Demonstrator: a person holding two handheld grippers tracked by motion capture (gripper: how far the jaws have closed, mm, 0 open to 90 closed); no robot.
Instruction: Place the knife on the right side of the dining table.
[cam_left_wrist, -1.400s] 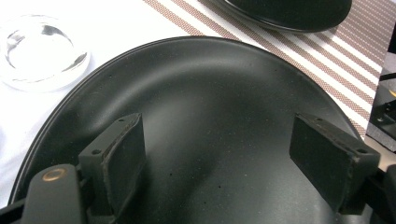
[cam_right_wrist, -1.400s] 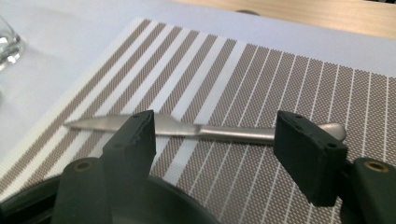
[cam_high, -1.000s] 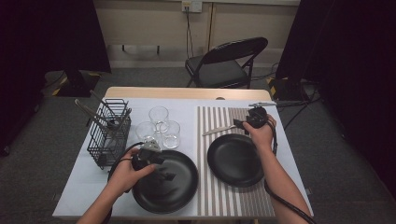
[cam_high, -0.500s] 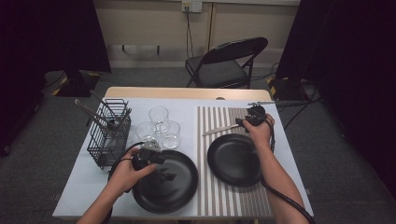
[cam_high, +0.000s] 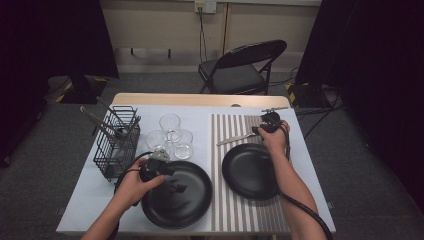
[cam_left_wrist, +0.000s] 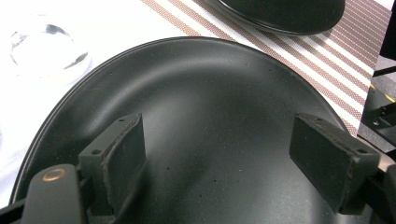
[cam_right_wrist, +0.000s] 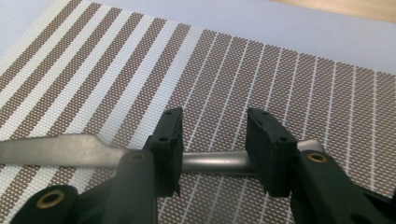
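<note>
Since the earlier frame my right gripper (cam_high: 256, 131) had edged a little farther up the striped placemat (cam_high: 227, 210) and dropped onto the knife (cam_high: 235, 138), its jaws closing in as it went; my left gripper (cam_high: 172, 181) hadn't shifted. In the right gripper view the knife's (cam_right_wrist: 70, 150) round handle ran crosswise between the two jaws, flat on the mat, blade off to the view's left. Pads (cam_right_wrist: 173, 149) were half closed around the handle with gaps on both sides, not pinching it yet as far as I could see. From the high view the knife lay on the far part of the placemat, just beyond the right black plate (cam_high: 247, 171), handle end at my right gripper, blade pointing toward the three glasses (cam_high: 171, 136). My left gripper hung over the left black plate (cam_high: 192, 210) on the white cloth, jaws spread wide with nothing between them; in the left gripper view both pads (cam_left_wrist: 125, 151) floated above the plate's (cam_left_wrist: 210, 93) bare surface, one glass (cam_left_wrist: 42, 46) at top left. A wire basket (cam_high: 116, 142) with utensils stood at the table's left, beside the glasses.
</note>
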